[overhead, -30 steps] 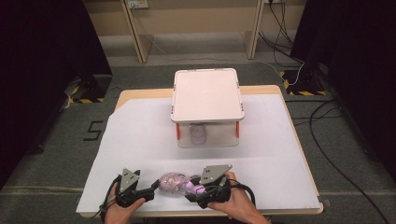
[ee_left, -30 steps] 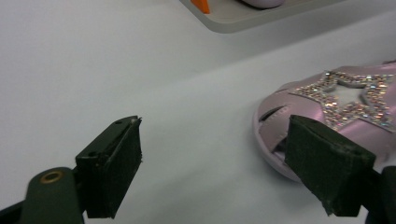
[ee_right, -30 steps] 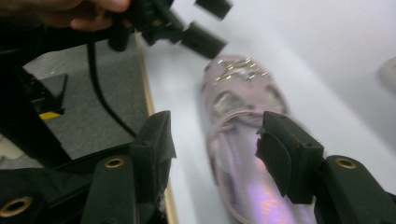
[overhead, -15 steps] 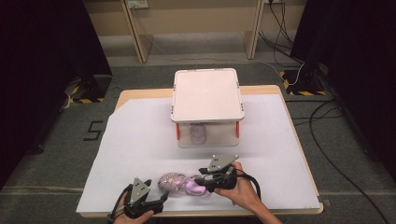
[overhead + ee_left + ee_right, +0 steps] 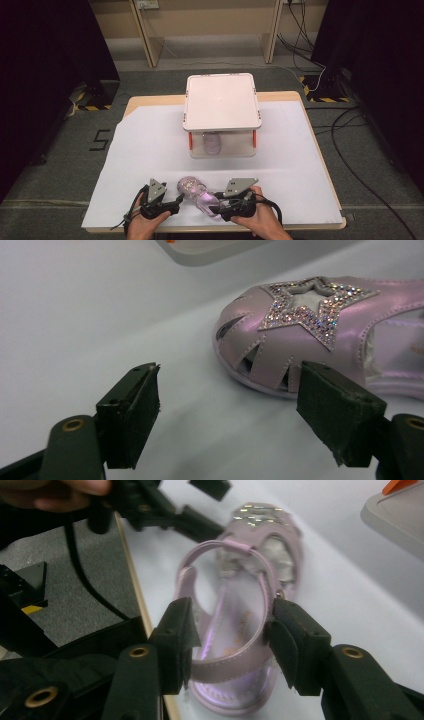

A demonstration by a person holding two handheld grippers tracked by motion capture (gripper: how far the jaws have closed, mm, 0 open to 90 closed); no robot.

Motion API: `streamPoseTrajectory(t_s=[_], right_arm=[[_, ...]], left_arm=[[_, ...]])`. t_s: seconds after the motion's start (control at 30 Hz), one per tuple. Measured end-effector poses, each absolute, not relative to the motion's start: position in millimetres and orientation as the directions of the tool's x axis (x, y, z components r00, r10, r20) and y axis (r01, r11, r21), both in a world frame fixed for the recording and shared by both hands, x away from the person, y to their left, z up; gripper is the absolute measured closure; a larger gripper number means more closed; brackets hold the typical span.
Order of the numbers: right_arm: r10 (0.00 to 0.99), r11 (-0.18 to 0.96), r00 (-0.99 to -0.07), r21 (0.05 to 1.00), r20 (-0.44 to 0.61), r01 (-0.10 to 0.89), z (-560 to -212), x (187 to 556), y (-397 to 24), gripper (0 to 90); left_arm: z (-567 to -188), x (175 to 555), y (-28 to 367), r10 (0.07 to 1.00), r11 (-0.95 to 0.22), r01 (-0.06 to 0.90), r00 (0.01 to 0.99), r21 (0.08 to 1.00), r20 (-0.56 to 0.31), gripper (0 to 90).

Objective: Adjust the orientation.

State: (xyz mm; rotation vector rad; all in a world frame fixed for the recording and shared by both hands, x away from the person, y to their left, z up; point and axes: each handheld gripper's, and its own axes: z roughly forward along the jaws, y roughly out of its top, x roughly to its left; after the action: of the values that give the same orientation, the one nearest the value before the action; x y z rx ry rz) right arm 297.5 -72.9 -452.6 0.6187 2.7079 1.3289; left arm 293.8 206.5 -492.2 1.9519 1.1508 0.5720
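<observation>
Pink shiny sandal [image 5: 199,196] lies on the white sheet [image 5: 150,150] at the table's near edge, well in front of the box [image 5: 222,102]. Long axis diagonal: toe toward the box, heel at the edge. Glitter star on the toe. Right gripper [image 5: 227,645] straddles the heel strap, jaws apart, contact unclear. Left gripper [image 5: 227,405] beside the toe, jaws wide apart, holding nothing. Something pale inside the box, hard to make out.

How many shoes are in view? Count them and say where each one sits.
2. One pink sandal lies at the table's near edge between the two grippers; another shoe sits under the white box. More may be hidden there.
</observation>
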Motion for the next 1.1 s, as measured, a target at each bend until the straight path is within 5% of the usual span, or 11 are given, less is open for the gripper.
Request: streamPoseTrajectory(t_s=[0.53, 1.1], right_arm=[[0.388, 0.495, -0.890, 0.760, 0.239, 0.421, -454, 281, -77, 45.7], [0.419, 0.473, -0.904, 0.828, 0.091, 0.302, -443, 294, -82, 49.7]], left_arm=[[-491, 329, 180, 0.865, -0.293, 0.490, 0.502, 0.821, 0.009, 26.6], [-483, 317, 200, 0.859, -0.259, 0.500, 0.511, 0.827, -0.040, 24.0]])
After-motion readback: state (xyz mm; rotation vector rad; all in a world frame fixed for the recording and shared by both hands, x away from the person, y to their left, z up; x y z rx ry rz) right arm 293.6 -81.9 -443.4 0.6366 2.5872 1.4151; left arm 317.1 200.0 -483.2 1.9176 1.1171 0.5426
